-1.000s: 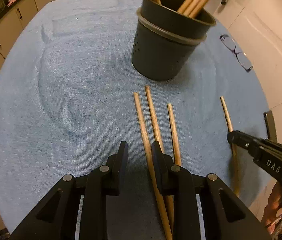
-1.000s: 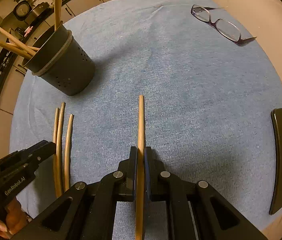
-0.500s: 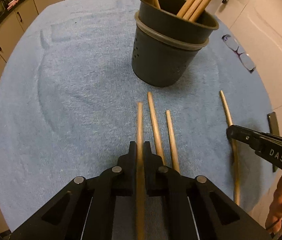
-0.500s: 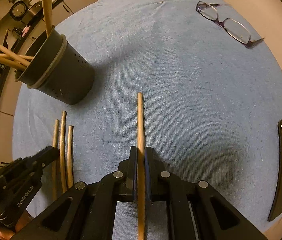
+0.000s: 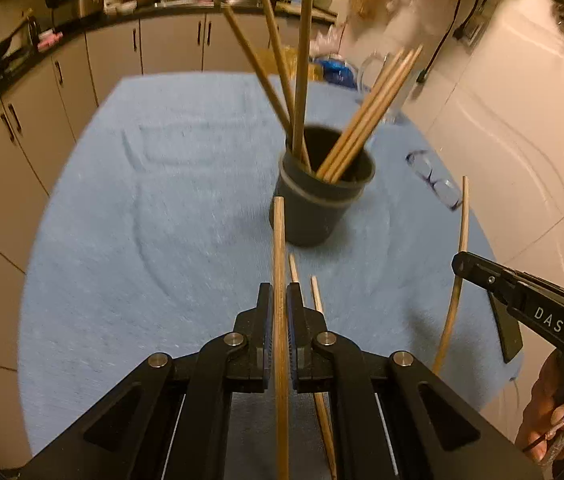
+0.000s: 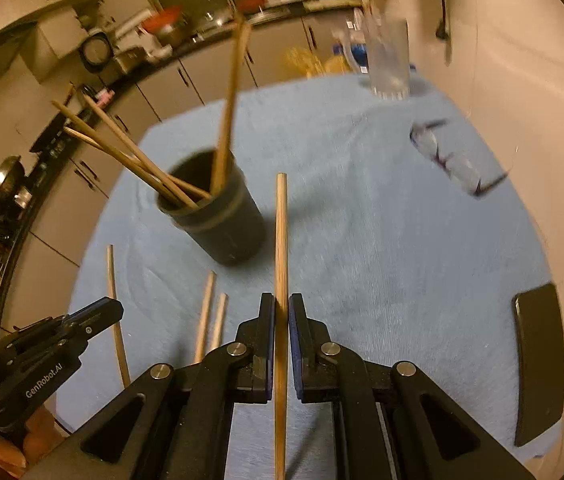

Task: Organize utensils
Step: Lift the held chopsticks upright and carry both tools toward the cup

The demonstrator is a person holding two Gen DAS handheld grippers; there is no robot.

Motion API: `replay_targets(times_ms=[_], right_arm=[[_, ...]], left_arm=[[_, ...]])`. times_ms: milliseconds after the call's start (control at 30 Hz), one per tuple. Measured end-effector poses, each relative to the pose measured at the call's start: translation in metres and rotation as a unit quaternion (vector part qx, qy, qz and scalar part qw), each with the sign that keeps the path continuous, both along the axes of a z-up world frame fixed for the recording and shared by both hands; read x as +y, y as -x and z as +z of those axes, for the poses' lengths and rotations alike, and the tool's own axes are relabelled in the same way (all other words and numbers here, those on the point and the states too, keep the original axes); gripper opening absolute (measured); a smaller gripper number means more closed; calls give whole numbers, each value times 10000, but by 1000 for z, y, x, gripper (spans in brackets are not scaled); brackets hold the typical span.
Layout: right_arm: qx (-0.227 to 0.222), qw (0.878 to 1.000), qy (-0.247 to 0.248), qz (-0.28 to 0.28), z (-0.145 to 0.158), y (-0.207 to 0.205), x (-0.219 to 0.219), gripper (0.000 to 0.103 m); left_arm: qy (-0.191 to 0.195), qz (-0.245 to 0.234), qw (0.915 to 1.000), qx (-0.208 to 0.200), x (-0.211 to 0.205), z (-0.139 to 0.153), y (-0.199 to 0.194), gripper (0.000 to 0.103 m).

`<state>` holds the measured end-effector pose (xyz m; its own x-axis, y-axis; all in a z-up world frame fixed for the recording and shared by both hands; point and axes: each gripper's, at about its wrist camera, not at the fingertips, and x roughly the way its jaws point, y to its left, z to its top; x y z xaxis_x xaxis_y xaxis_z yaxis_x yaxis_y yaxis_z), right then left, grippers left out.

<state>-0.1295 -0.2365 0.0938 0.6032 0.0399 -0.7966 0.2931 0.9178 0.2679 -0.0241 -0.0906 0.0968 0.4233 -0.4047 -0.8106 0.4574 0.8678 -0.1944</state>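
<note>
My left gripper (image 5: 279,286) is shut on a wooden chopstick (image 5: 278,236), held above the blue towel (image 5: 154,220) and pointing at the dark holder cup (image 5: 314,216). Several chopsticks stand in the cup. Two more chopsticks (image 5: 315,292) lie on the towel under the gripper. My right gripper (image 6: 281,304) is shut on another chopstick (image 6: 281,224), also raised, just right of the holder cup (image 6: 226,232). Each wrist view shows the other gripper at its edge: the right gripper (image 5: 462,266) and the left gripper (image 6: 110,308), each with its stick.
A pair of glasses (image 6: 450,160) lies on the towel at the far right. A flat black object (image 6: 538,364) rests by the right edge. A clear glass jug (image 6: 388,60) stands at the back. Kitchen cabinets (image 5: 42,120) and a wall surround the table.
The left gripper went from open to shut on a chopstick. Both grippers then rose off the towel with their sticks and tilted up, bringing the kitchen into view.
</note>
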Motion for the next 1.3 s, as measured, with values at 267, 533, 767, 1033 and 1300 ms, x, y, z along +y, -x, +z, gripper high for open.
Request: replay_targets(times_ms=[267,533,767,1033,1300], right_arm=[[-463,9987,182,48,28,3,24,7],[-590,9979,270,-18,48,1,25,7],[-471,9983,338,-57,53,-1,30,7],[-676,9964,385,341,63,-13,25,7],[-770,9946,228,650,68,-22,5,7]], left_arm=[[124,2,9995,-276,21,26,9,6],[331,39,9985,-429,36,45,13,6],[423,126,9979,-483,49,52,15,6],[392,603,9955,-621,58,64,24,6],[394,1030,9910,-760,56,80,39,6]])
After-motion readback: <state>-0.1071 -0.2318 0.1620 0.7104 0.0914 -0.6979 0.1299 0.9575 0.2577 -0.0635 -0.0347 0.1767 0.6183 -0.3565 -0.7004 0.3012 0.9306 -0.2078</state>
